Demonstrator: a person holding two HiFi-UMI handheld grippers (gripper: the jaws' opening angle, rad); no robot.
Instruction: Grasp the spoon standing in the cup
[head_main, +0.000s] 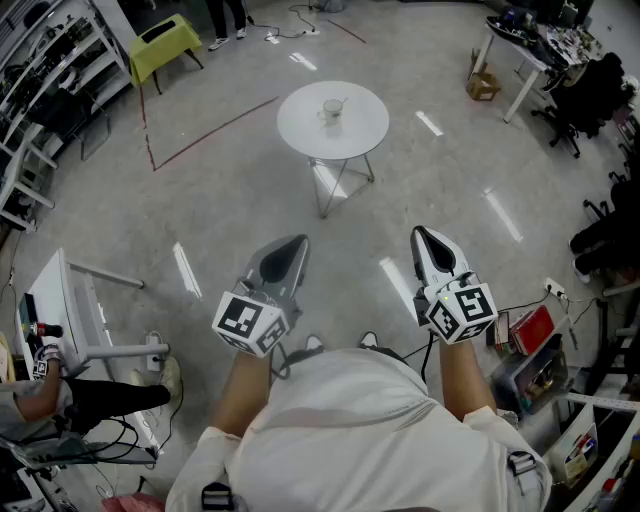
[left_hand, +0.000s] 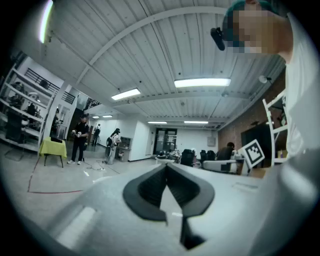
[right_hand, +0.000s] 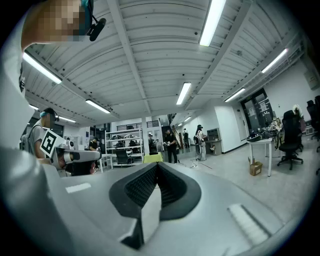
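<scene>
White cup (head_main: 331, 110) on the desk (head_main: 362, 137) holds a thin spoon (head_main: 341, 102), likely light and slippery; pinch its top. Left tongs (head_main: 296, 241) and right tongs (head_main: 420, 233) are pressed together, empty.

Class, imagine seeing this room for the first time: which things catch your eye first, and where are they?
A round white table stands alone on the floor ahead, bearing a cup with a spoon in it. Nearer, the left gripper and right gripper point toward it side by side, jaws together and empty. A yellow table brightens the far left.
</scene>
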